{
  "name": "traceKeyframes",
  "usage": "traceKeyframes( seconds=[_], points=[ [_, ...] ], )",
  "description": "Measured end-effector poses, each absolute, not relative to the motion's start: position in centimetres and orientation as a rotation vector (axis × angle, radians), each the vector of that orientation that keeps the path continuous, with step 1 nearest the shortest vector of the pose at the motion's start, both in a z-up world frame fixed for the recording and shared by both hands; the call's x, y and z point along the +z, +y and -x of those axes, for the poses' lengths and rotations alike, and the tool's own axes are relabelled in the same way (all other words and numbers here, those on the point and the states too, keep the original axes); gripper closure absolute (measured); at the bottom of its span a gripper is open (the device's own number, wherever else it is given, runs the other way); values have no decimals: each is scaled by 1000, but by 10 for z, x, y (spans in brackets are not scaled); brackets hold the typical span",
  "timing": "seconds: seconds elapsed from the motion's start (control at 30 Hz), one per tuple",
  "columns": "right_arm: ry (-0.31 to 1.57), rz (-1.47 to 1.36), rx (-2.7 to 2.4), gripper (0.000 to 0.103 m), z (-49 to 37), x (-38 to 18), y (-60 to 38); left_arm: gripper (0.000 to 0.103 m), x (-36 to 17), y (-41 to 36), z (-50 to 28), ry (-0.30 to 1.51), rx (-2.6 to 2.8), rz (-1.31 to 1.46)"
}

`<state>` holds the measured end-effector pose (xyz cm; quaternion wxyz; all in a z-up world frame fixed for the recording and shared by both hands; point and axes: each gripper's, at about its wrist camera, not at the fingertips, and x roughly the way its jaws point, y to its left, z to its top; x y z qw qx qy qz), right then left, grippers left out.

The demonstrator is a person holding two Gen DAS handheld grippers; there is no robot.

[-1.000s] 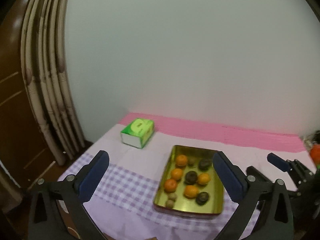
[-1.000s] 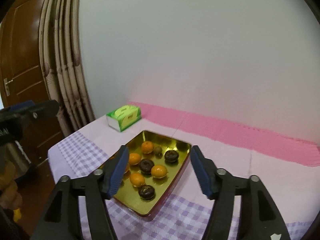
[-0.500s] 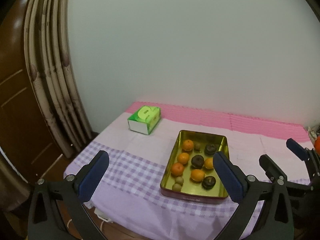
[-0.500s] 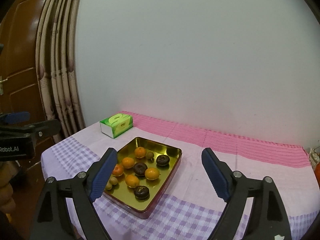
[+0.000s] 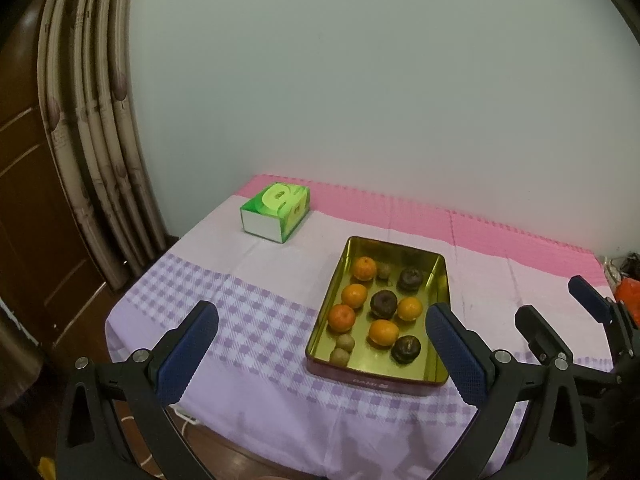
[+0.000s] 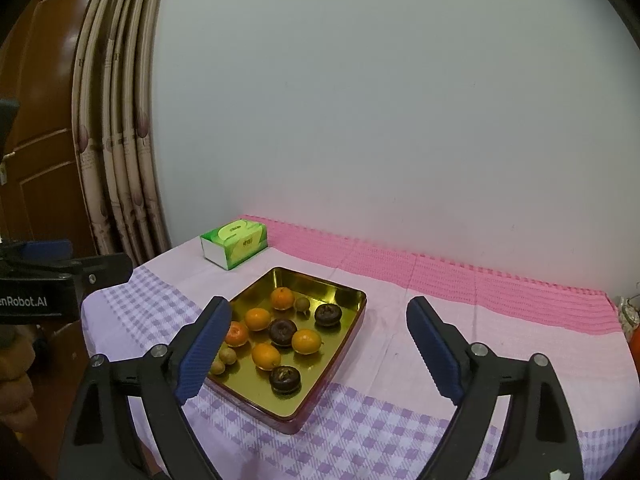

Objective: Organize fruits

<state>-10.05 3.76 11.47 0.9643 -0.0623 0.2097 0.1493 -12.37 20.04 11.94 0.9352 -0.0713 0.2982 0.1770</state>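
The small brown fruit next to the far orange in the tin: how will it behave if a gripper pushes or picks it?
The brown fruit is round, so it would probably roll on the smooth tin floor. It touches the orange, so a push may move that too. Being much smaller than the oranges, it probably needs nearly closed jaws and could slip out.

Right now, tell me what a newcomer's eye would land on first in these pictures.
First the gold tin in the middle of the checked tablecloth, holding oranges, dark round fruits and small brown ones. Next the green tissue box near the far left corner, by the curtain.
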Motion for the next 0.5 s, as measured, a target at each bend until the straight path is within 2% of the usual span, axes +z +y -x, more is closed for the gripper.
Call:
traceKeyframes(
  seconds=[0.5],
  points=[
    [469, 116, 306, 14, 90, 100, 37, 0, 103, 201, 112, 666, 361, 133]
  ],
)
